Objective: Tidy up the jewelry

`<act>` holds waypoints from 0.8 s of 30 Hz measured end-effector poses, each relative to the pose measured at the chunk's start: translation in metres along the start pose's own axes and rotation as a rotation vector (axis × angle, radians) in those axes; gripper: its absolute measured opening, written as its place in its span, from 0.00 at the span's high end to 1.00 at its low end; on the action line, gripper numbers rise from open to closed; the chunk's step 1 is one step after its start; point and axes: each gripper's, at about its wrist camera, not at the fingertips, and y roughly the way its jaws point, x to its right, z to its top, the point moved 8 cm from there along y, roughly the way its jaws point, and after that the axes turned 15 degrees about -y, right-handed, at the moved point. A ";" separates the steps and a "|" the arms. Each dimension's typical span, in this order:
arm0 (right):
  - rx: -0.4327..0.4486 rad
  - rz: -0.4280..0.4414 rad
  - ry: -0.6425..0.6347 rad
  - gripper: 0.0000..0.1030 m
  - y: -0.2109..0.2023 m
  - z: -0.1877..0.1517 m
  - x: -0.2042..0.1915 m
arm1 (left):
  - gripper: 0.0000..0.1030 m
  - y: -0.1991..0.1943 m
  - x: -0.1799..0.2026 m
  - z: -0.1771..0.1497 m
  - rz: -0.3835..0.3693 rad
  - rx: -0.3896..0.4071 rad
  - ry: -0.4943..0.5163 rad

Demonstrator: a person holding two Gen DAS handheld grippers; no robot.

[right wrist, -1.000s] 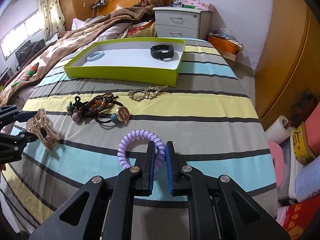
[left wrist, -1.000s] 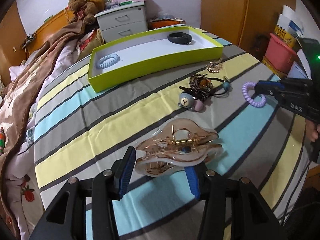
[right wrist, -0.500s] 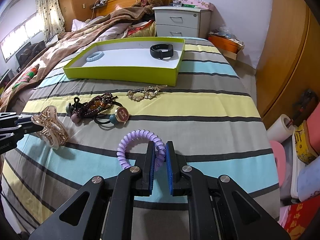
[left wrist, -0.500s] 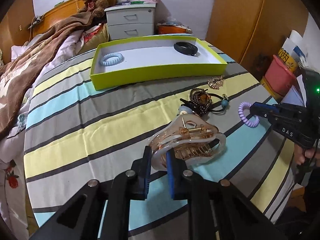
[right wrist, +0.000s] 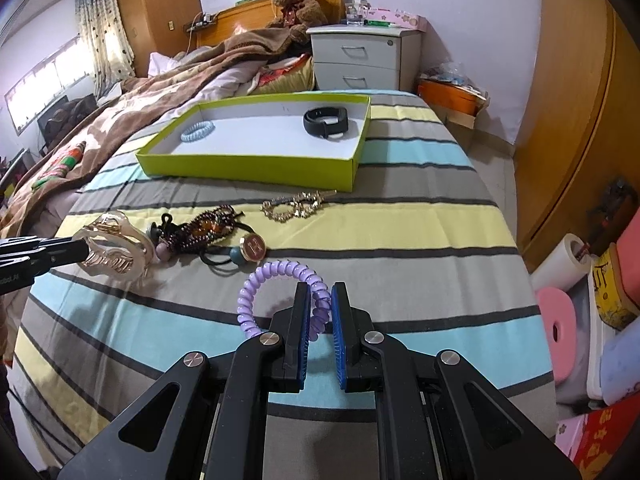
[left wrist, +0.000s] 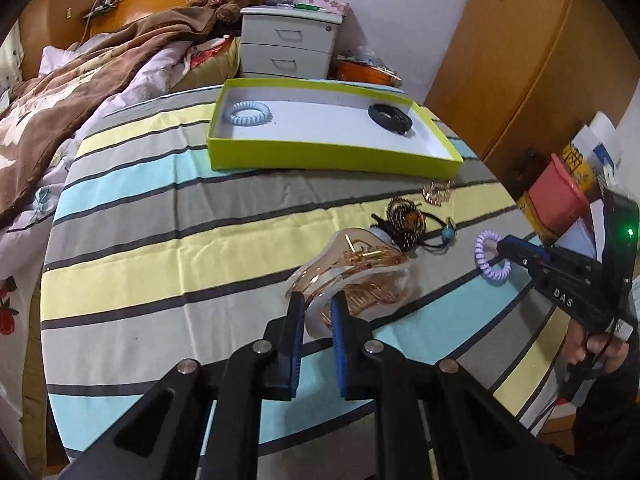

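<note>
My left gripper (left wrist: pixel 317 304) is shut on a translucent pink claw hair clip (left wrist: pixel 352 272), tilted up just above the striped bedspread; the clip (right wrist: pixel 116 244) also shows at the left of the right wrist view. My right gripper (right wrist: pixel 320 300) is shut on a purple spiral hair tie (right wrist: pixel 276 280), seen too as the purple hair tie (left wrist: pixel 490 256) at the right. A green tray (left wrist: pixel 332 158) with a white floor holds a light blue spiral tie (left wrist: pixel 247 112) and a black band (left wrist: pixel 390 117). On the spread lie dark beaded hair ties (right wrist: pixel 208 228) and a gold ornament (right wrist: pixel 296 206).
A brown blanket (right wrist: pixel 140 108) covers the bed's left side. A grey nightstand (right wrist: pixel 364 56) and a teddy bear (right wrist: pixel 296 8) stand behind the tray. Boxes and a pink stool (right wrist: pixel 560 320) crowd the floor at the right, by a wooden wardrobe (right wrist: pixel 576 100).
My left gripper closed on the claw clip, lifted it off the bedspread and rolled, tilting it upright. The right gripper stayed put, still holding the purple tie.
</note>
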 end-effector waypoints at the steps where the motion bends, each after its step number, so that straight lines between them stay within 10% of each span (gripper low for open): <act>1: 0.003 0.000 0.002 0.89 -0.001 0.001 0.000 | 0.87 -0.001 0.000 0.002 -0.002 0.003 -0.001; 24: 0.091 -0.002 0.002 0.89 -0.021 0.033 0.004 | 0.91 -0.031 0.000 0.038 -0.099 0.097 -0.103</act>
